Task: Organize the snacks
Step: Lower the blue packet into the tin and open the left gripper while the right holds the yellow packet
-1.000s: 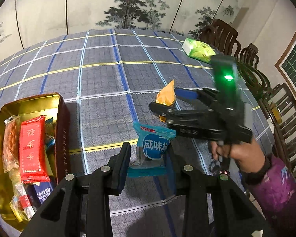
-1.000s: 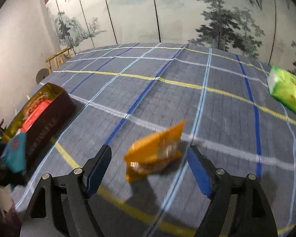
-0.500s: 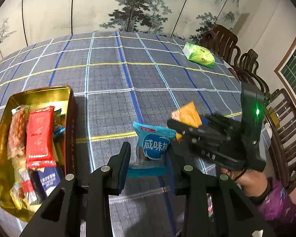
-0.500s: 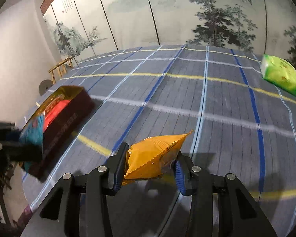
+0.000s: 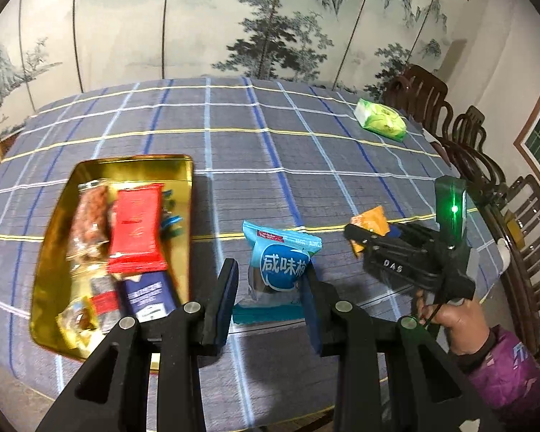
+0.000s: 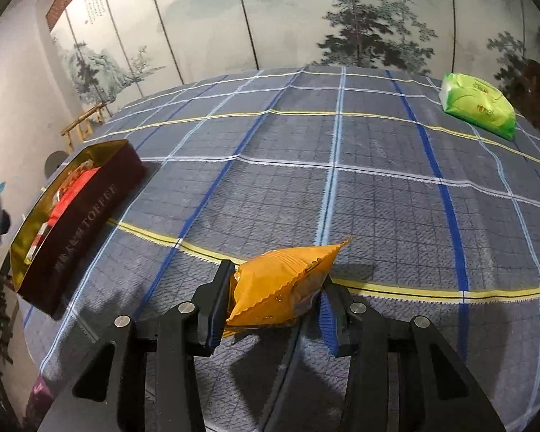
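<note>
Grippers [image 5: 270, 288] [image 6: 275, 302] tilted downward, clamping blue packet [image 5: 280, 266], orange packet [image 6: 284, 284].

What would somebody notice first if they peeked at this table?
Probably the two snacks being held up over the checked tablecloth: the left hand-held gripper pinches a blue packet, the right hand-held gripper an orange one. Next, the gold tin full of snacks on the left, and a green pack far off.
</note>
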`<state>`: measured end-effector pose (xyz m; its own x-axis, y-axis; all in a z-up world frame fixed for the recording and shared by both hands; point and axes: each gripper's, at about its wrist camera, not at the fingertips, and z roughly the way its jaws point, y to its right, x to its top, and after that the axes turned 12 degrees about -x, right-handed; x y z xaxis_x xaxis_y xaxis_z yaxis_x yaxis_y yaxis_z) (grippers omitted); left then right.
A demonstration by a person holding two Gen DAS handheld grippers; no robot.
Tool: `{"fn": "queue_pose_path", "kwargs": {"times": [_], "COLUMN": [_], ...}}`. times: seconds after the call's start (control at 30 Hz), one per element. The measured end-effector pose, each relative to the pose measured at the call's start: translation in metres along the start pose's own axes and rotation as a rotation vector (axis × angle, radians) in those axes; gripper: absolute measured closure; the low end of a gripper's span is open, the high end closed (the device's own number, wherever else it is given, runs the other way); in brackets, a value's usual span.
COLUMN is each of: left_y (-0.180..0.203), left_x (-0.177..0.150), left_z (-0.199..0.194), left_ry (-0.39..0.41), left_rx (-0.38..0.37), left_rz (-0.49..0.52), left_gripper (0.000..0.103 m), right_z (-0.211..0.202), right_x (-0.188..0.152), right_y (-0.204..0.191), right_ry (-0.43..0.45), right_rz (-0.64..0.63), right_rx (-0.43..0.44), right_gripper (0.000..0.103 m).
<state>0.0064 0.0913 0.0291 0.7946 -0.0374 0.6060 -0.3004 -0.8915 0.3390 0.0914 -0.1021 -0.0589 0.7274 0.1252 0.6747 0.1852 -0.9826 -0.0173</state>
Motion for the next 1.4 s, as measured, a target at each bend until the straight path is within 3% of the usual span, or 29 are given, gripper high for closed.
{"fn": "queue_pose_path", "kwargs": {"times": [0.67,1.4], "left_y": [-0.048,-0.106], "left_x": [-0.026,-0.035], "left_z": [-0.035,-0.038], "left_ry": [0.045,0.037], "left_rx": [0.094,0.158], "left_rz": [-0.032,-0.111], "left_gripper": [0.073,0.072], "right_z": [0.003,0.003], "right_x": [-0.001,-0.001], "right_y": [-0.008,-0.01], "right_ry": [-0.009,-0.009], "right_rz": [-0.04,-0.047], "right_rx": [-0.064,-0.072], "right_gripper": [0.059,0.058]}}
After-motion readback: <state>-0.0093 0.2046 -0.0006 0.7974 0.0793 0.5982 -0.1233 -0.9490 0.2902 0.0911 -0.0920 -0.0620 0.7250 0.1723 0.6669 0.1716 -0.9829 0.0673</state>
